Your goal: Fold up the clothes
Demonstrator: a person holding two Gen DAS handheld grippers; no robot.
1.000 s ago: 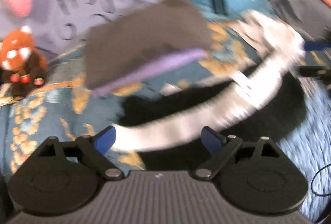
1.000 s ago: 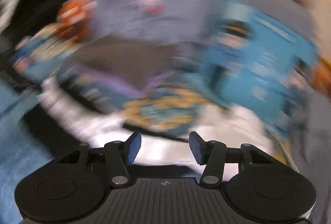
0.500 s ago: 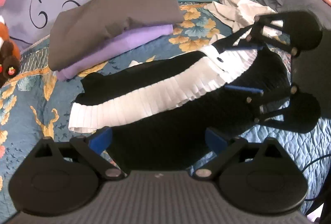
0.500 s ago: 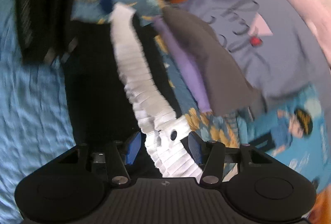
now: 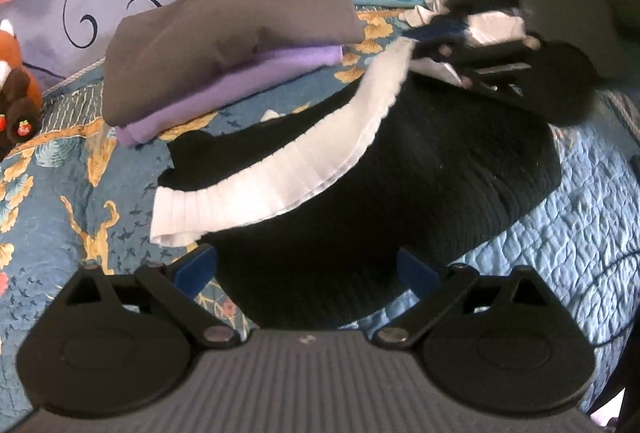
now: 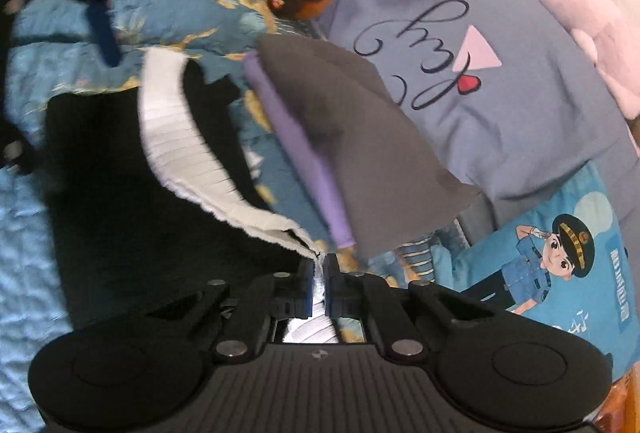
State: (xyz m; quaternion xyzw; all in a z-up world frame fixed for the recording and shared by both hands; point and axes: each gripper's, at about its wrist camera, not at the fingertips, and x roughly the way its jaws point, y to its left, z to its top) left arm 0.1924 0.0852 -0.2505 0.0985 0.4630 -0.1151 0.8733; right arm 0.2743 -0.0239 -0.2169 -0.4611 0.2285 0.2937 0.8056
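While the black ribbed knit garment (image 5: 420, 169) with its white pleated trim (image 5: 288, 165) lay spread on the blue quilted bedspread (image 5: 580, 201), directly ahead of the left tongs (image 5: 306, 271), those stood wide, holding nothing. The right tongs (image 6: 319, 279) were clamped on the trim's end. A folded grey and purple stack (image 5: 224, 45) lay beyond. Judgement: a fold was in hand; the left needed a grip on the near trim corner.

the right gripper (image 5: 448, 33) is smeared with blur in the left wrist view, so its blue fingers barely read. the black garment (image 5: 420, 169) runs under the left gripper (image 5: 306, 271), its near edge hidden. the red panda plush (image 5: 16, 93) is cut by the frame's left edge. the purple folded piece (image 5: 240, 89) lies mostly hidden under the grey one (image 5: 224, 33).
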